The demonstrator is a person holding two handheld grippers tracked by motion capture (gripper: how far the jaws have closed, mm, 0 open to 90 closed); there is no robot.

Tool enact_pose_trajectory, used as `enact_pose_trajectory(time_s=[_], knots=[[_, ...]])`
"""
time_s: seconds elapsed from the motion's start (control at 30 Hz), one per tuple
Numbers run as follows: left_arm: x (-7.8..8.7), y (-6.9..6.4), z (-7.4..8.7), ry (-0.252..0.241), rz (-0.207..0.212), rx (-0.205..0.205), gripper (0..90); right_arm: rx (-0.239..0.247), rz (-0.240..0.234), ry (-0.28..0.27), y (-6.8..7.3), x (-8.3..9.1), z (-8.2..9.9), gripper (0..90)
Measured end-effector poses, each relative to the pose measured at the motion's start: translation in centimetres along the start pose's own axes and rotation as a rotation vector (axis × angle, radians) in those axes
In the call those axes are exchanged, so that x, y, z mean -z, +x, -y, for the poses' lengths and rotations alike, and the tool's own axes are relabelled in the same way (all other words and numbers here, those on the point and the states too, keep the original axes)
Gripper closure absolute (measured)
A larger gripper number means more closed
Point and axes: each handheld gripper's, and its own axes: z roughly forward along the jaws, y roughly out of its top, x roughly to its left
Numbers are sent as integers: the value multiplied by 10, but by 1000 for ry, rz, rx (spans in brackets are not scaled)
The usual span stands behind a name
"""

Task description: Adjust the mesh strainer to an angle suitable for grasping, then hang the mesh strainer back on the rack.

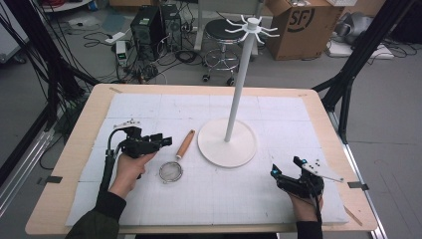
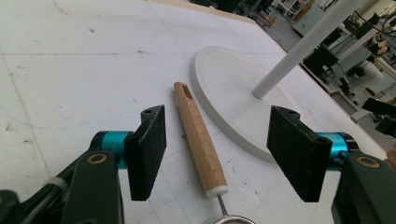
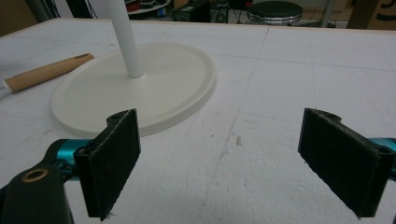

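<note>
— What's around you?

— A cluttered workshop: a stool [image 1: 220,31], a cardboard box [image 1: 298,25] and cables on the floor beyond the bench [image 1: 69,149], which is covered with a white mat [image 1: 278,199].

— And the work in hand?

— The strainer [image 1: 175,160]. It lies flat on the mat, its wooden handle [image 2: 198,140] pointing toward the stand [image 1: 234,89], its mesh bowl nearer me. My left gripper [image 1: 158,141] hovers just beside the handle, and in the left gripper view the handle lies between my jaws — they are apart, with nothing clamped.

— So which step is it?

— Either I've just let go or I'm lining up a grasp; I can't tell which. The hooks at the stand's top suggest the strainer is meant to hang there.

— What would the next move need?

— Lower the left jaws square across the handle, close, then lift high by the hole in its end.

— And the other hand?

— My right gripper [image 1: 286,172] rests near the bench's right front corner, jaws apart, empty.

— Anything in the way?

— The stand's base [image 3: 135,93] sits just beside the handle's tip — I could nudge it.
</note>
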Motion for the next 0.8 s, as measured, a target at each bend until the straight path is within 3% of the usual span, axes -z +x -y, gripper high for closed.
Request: enact_pose_trajectory(time_s=[0.27, 0.8], knots=[[2, -15, 1, 17, 28, -34, 363, -5, 7, -3, -1, 2, 0, 122], [-9, -21, 12, 106, 54, -6, 370, -4, 2, 1, 1, 2, 0, 123]])
